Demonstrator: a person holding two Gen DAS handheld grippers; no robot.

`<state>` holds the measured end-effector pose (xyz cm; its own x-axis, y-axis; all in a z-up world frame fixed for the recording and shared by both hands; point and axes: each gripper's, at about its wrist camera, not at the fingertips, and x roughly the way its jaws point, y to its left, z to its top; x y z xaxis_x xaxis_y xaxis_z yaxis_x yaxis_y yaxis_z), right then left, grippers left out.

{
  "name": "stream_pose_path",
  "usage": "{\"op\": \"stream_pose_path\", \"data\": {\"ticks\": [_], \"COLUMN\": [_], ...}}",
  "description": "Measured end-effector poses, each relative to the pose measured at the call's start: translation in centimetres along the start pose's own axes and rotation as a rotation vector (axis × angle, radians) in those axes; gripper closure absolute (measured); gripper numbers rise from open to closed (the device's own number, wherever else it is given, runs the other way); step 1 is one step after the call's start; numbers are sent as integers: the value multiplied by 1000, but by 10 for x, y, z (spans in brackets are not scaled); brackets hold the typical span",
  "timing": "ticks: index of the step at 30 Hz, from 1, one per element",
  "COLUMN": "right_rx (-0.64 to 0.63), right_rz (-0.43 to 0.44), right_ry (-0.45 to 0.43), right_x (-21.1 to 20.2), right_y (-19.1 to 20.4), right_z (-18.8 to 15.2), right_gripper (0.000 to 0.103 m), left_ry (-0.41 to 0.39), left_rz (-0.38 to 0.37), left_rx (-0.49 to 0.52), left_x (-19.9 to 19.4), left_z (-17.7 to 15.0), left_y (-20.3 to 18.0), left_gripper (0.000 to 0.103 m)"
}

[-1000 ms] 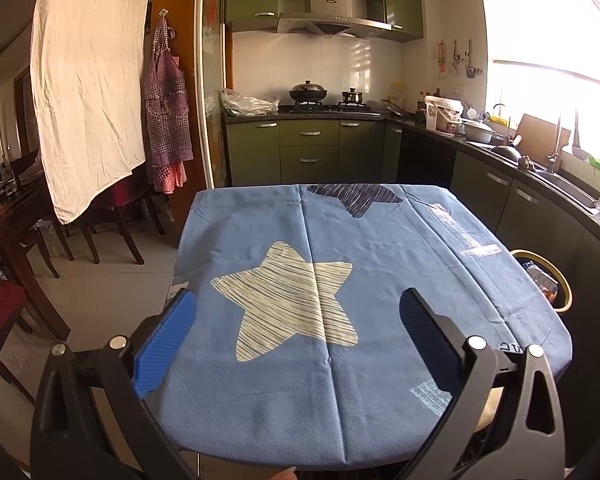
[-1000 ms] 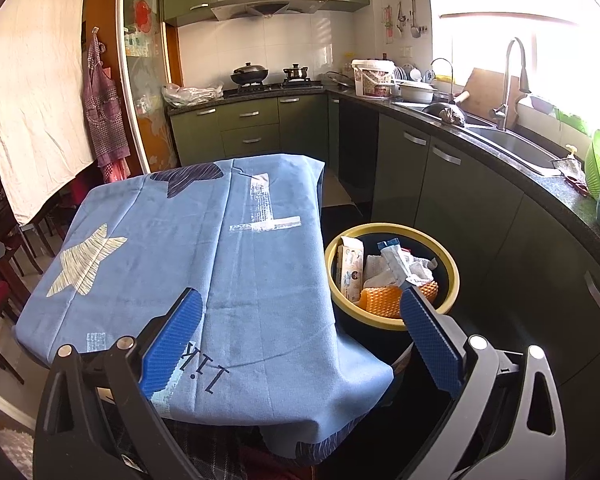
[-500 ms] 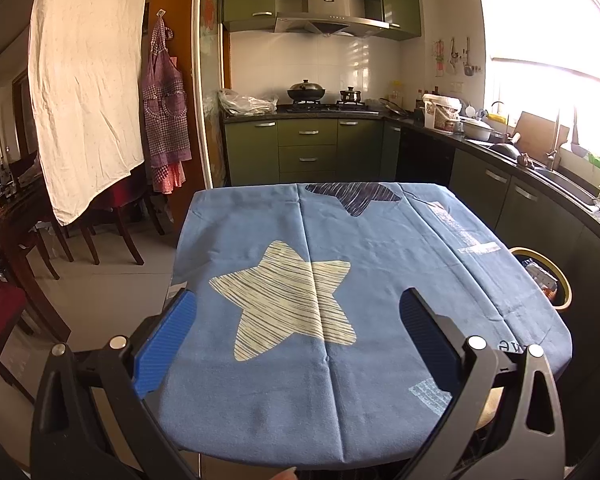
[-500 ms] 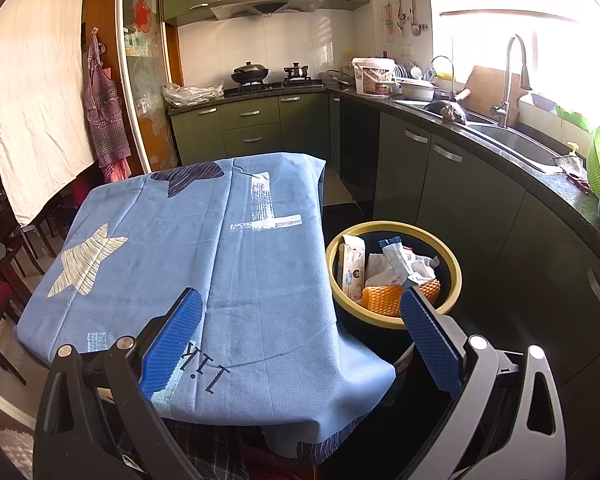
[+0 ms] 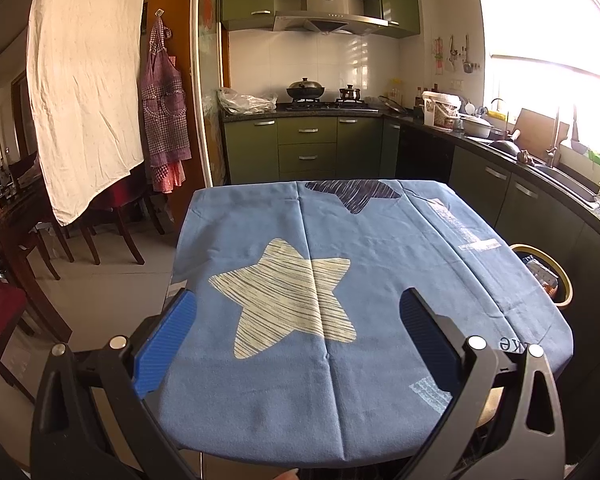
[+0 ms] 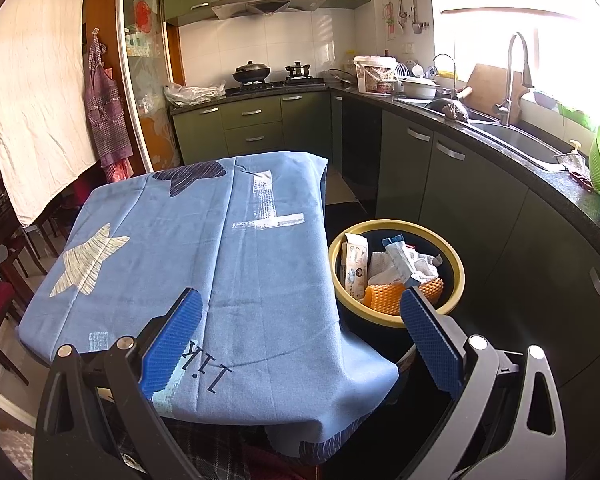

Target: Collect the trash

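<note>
round yellow-rimmed bin (image 6: 396, 322) – crumpled wrappers | smooth blue cloth (image 5: 360, 280) – bare

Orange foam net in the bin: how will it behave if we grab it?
The orange foam net looks soft and mesh-like, so it will probably squash and flop rather than hold shape. Likely very light. It lies under a wrapper and crumpled tissue in the bin, so lifting it may drag those along.
</note>
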<state>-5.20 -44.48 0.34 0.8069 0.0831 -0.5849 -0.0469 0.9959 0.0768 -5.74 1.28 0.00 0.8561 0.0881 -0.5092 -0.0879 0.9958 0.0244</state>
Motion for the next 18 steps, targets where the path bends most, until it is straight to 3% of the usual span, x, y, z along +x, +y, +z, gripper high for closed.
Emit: {"op": "stream_pose_path", "data": {"ticks": [18], "right_rx": [2], "right_rz": [5], "right_ry": [7], "right_x": [2], "right_y": [2], "right_z": [-2], "right_gripper": [5], "left_ry": [5], "left_rz": [-21], "left_rx": [13], "left_x": [1], "left_z": [-1], "left_y": [-3], "left_gripper": [6]}}
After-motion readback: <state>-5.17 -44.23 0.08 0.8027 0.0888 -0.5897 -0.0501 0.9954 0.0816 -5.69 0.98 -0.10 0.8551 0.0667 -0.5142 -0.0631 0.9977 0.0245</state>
